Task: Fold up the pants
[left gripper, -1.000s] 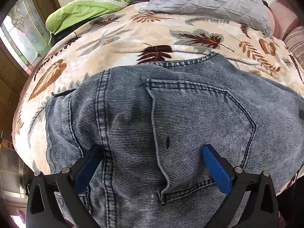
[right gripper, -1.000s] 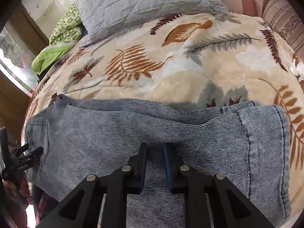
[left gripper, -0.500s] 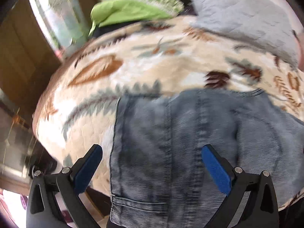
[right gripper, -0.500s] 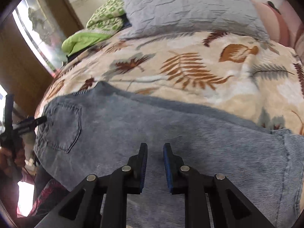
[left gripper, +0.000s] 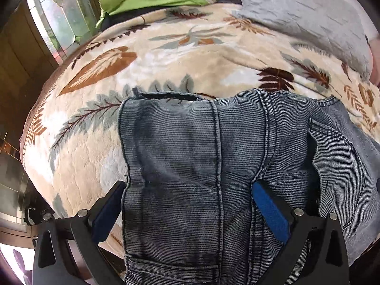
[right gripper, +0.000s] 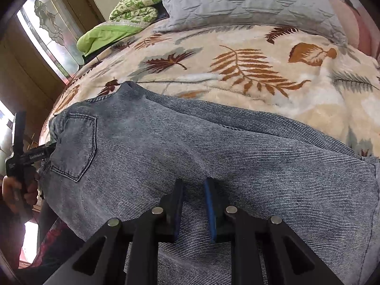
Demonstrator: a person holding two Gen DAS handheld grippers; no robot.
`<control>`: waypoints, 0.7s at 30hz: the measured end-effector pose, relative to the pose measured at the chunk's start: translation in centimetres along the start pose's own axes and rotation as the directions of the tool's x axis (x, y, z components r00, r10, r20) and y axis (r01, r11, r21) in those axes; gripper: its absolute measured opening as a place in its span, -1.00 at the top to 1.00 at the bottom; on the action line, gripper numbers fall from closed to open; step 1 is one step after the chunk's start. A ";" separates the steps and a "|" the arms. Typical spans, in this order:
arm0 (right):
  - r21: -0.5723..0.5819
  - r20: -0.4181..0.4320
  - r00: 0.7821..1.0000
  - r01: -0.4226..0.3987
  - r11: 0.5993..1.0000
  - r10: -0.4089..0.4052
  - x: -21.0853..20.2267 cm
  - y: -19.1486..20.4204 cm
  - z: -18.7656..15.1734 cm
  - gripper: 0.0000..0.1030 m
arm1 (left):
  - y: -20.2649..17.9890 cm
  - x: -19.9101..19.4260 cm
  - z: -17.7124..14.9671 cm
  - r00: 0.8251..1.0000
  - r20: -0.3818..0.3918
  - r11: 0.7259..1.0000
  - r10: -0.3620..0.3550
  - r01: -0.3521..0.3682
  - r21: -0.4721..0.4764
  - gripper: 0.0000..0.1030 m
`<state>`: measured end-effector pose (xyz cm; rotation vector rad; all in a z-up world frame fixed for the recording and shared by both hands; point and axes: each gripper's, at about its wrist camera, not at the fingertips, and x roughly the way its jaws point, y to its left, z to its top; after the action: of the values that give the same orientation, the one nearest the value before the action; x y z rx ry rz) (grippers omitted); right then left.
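A pair of grey-blue denim jeans [right gripper: 190, 147] is laid lengthwise across a cream blanket printed with brown and grey leaves [right gripper: 249, 54], the waist end lying at the bed's left edge and the legs running off to the right. In the left wrist view, the waistband region [left gripper: 190, 156] is seen close up, with a back pocket [left gripper: 337, 166] to the right and a vertical seam running down the middle. The left gripper [left gripper: 187, 190] is spread wide, its blue-padded fingers [left gripper: 270, 209] standing on either side of a band of denim without being pressed together. The right gripper [right gripper: 193, 190] is seen with its fingers drawn near together over the leg cloth; whether any denim is pinched between them cannot be told. A grey quilted pillow [right gripper: 249, 0] and a folded green bedcover [right gripper: 111, 33] are seen at the far side of the bed, and a patterned glass window [right gripper: 47, 30] is seen at the left.
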<state>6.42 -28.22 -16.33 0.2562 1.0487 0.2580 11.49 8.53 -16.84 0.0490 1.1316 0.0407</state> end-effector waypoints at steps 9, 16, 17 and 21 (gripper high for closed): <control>0.086 0.072 0.997 -0.001 0.996 -0.005 -2.3 -1.2 -0.1 0.60 | -0.9 -2.3 0.0 0.997 0.005 0.997 0.080 -0.080 -0.017 -1.00; 0.076 0.096 0.995 -0.036 0.996 0.029 -3.7 -0.6 -1.0 0.60 | -5.2 -7.0 -0.1 0.991 0.125 0.995 -0.056 0.046 0.085 -1.00; 0.059 0.077 0.997 -0.033 0.998 0.029 -3.3 -0.1 -1.2 0.60 | -6.1 -6.8 -0.2 0.991 0.104 0.992 -0.089 0.078 0.104 -1.00; 0.019 0.014 1.000 -0.003 1.000 0.003 -2.1 1.2 -2.1 0.60 | -8.3 -4.9 -1.2 0.997 0.034 0.986 -0.069 0.063 0.155 -1.00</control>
<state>3.47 -27.62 -15.26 0.2764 1.0376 0.2483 8.39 0.00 -13.36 0.1492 1.0944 -0.1066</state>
